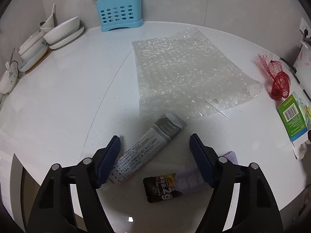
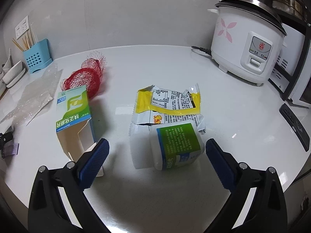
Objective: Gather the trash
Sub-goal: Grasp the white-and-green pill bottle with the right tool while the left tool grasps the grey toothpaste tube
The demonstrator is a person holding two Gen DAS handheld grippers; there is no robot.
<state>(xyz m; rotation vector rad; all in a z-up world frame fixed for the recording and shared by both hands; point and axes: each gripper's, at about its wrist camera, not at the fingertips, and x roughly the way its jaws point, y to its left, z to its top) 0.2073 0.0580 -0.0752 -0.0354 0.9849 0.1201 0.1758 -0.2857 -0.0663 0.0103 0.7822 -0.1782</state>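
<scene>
Left gripper (image 1: 155,145) wide open, empty, hovering over the grey tube (image 1: 144,151) lying on the counter (image 1: 58,106), long axis diagonal between the jaws; right gripper (image 2: 157,151) equally wide, empty, straddling the white pill bottle (image 2: 175,145) lying on its side atop the yellow wrapper (image 2: 167,101).

Bare white countertop (image 1: 64,101) lies left of the clear bubble-wrap sheet (image 1: 186,71). Stacked white bowls (image 1: 62,32) and a blue plastic utensil holder (image 1: 120,12) line its far edge.
</scene>
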